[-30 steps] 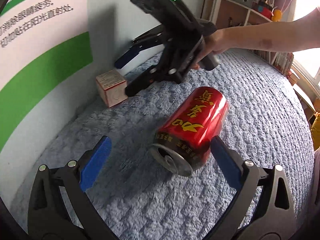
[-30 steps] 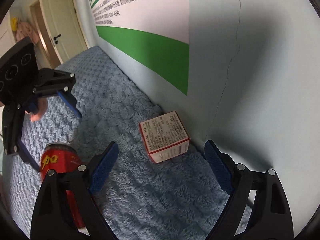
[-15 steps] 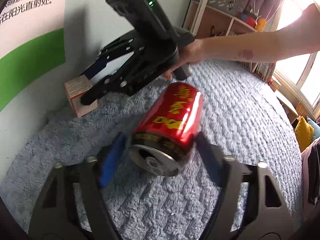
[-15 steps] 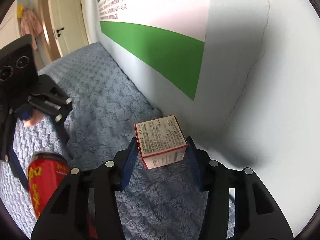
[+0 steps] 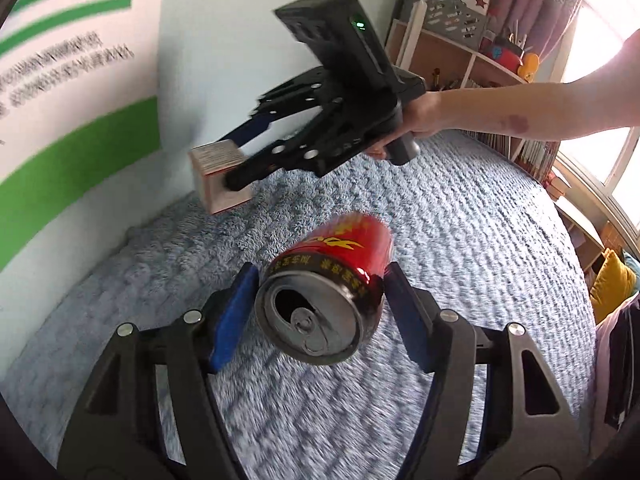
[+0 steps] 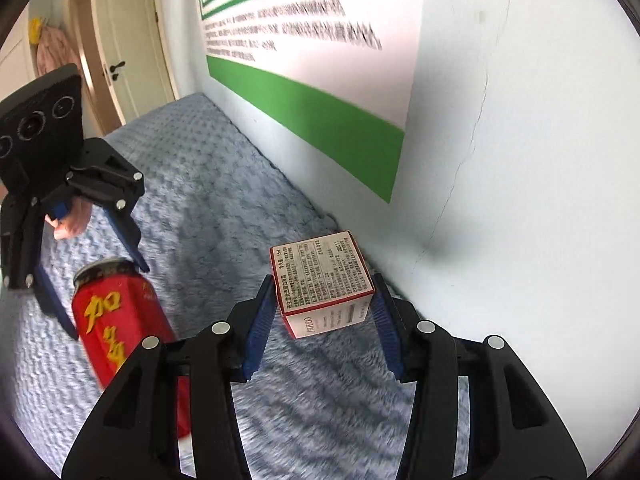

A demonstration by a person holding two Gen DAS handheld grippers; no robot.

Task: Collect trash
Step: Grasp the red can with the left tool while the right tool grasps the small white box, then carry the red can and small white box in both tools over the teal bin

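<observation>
My left gripper (image 5: 318, 280) is shut on a red drink can (image 5: 332, 276) and holds it tilted above the blue blanket (image 5: 460, 240), its opened top toward the camera. The can also shows in the right wrist view (image 6: 116, 320), with the left gripper (image 6: 86, 280) around it. My right gripper (image 6: 324, 296) is shut on a small white box with red edges (image 6: 320, 280) and holds it off the blanket, close to the wall. In the left wrist view the right gripper (image 5: 242, 156) grips the box (image 5: 214, 178).
A white wall with a green and white poster (image 6: 304, 80) runs along the blanket's edge. Wooden shelves with books and toys (image 5: 480, 68) stand at the far end, by a window. A door (image 6: 128, 52) is behind the left gripper. A yellow cushion (image 5: 610, 284) lies at right.
Both grippers closed: the left on the can, the right on the box. Both objects have since been lifted off the blanket, and the can tipped its open top toward the camera.
</observation>
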